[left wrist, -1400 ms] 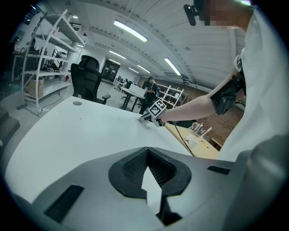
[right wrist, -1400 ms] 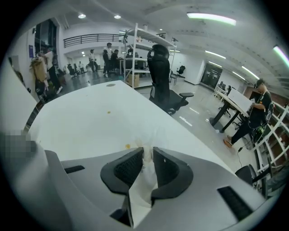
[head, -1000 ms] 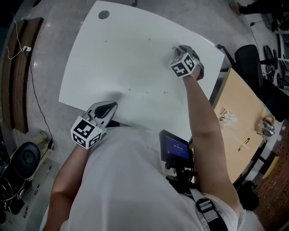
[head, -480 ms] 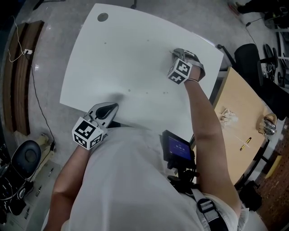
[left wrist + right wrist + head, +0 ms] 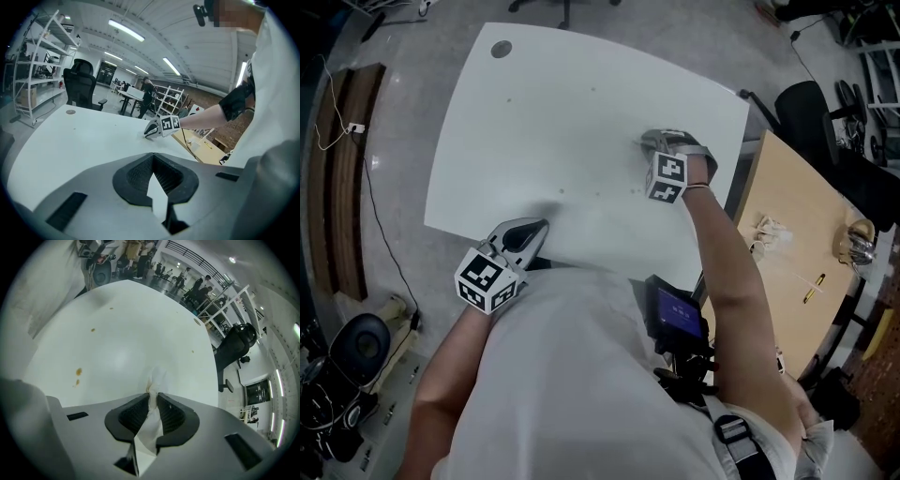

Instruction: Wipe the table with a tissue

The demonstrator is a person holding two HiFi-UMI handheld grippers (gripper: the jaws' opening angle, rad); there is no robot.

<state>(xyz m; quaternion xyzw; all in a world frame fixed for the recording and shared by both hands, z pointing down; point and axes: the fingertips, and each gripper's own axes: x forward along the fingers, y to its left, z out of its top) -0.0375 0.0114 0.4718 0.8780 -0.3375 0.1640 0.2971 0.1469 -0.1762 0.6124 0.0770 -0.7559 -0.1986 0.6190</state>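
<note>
Tissue (image 5: 154, 380), soft, light and easy to tear, is pinched between the jaws of my right gripper (image 5: 153, 397), its crumpled tip down on the white table (image 5: 117, 324). I judge that a firm, low hold suits it. Brown spots (image 5: 78, 372) lie nearby, and an office chair (image 5: 234, 350) stands beyond.

white table (image 5: 534, 103): one
wooden table (image 5: 787, 206): one
tissue (image 5: 157, 376): one
grippers: two, left gripper (image 5: 534, 230) and right gripper (image 5: 645, 141)
office chair (image 5: 802, 108): one
brown spots (image 5: 78, 372): at least four

smooth matt table (image 5: 562, 112), soft crumpled paper tissue (image 5: 156, 378).
</note>
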